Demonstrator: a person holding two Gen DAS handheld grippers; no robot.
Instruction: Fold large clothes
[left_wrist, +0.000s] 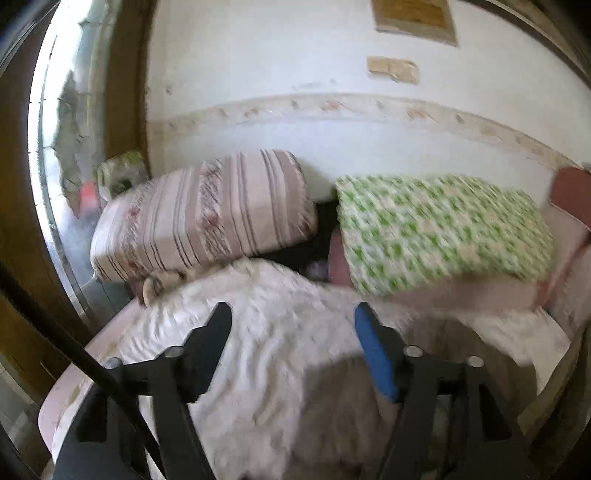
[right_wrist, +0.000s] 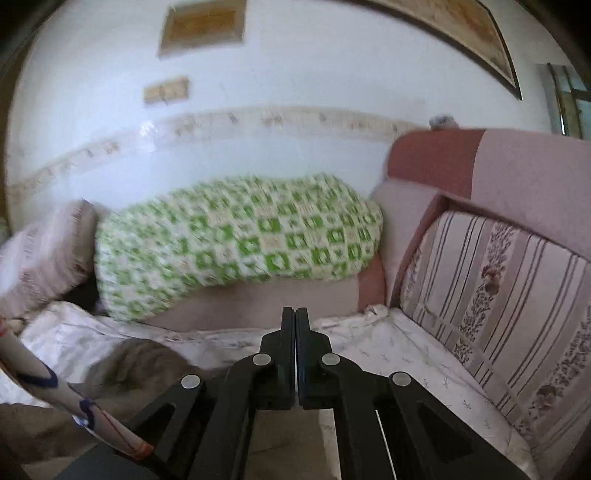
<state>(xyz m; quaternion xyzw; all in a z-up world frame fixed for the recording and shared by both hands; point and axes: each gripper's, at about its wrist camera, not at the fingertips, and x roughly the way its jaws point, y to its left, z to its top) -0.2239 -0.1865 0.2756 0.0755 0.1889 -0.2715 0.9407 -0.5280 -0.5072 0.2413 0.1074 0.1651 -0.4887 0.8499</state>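
Note:
A grey-brown garment (left_wrist: 332, 410) lies crumpled on the white sheet (left_wrist: 266, 317) of a sofa seat. It also shows in the right wrist view (right_wrist: 140, 365) at lower left. My left gripper (left_wrist: 293, 314) is open above the sheet, its jaws wide apart, with the garment just below and right of it. My right gripper (right_wrist: 295, 317) is shut with nothing between its jaws, held above the sheet (right_wrist: 399, 354) to the right of the garment. Both views are blurred by motion.
A striped pink cushion (left_wrist: 203, 214) and a green checked cushion (left_wrist: 443, 232) lean against the white wall. Another striped cushion (right_wrist: 506, 295) stands at the sofa's right arm. A glass door (left_wrist: 59, 147) is at the left. A person's sleeve (right_wrist: 55, 387) enters at lower left.

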